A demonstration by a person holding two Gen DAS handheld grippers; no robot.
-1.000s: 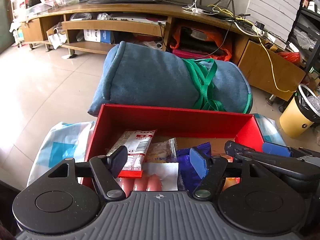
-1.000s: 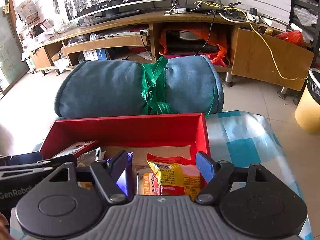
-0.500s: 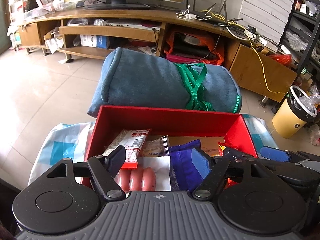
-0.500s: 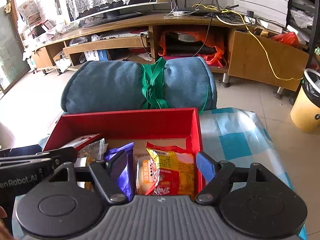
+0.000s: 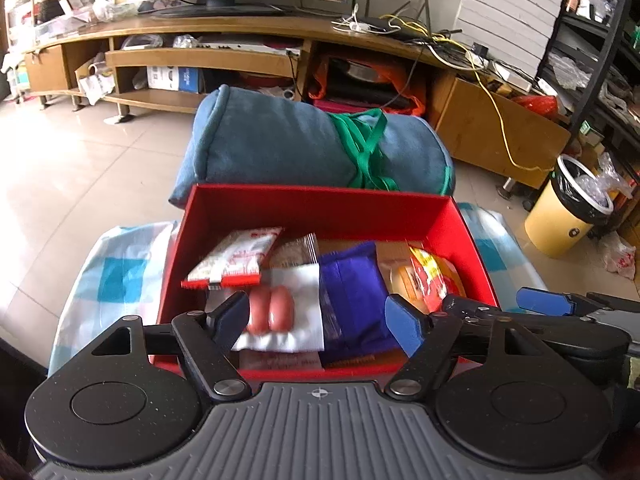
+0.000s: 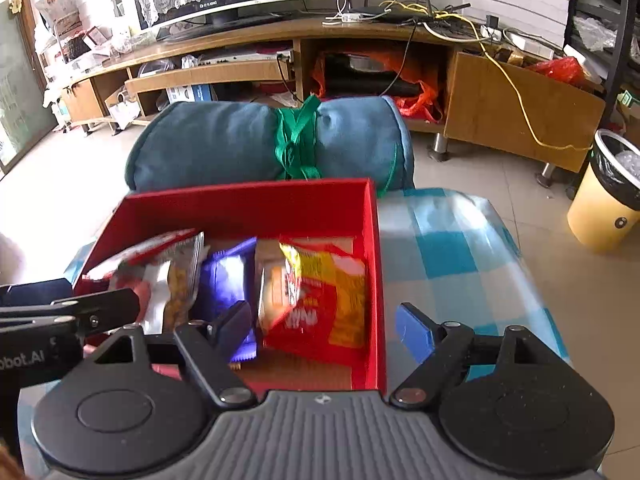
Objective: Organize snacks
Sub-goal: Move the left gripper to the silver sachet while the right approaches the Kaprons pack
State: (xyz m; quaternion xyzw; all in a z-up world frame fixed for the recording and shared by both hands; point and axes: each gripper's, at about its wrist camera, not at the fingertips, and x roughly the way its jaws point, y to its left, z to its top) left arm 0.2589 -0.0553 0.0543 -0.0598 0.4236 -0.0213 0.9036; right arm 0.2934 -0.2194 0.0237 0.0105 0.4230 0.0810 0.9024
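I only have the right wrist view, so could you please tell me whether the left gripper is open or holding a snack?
Observer: The left gripper is open and holds nothing; it is at the near end of the red box.
Operator: Thank you. What sits right in front of it?
Observer: A white pack of pink sausages, next to the purple packet.
Operator: And what is to the left of the box?
Observer: The blue-and-white checked cloth extends out there.
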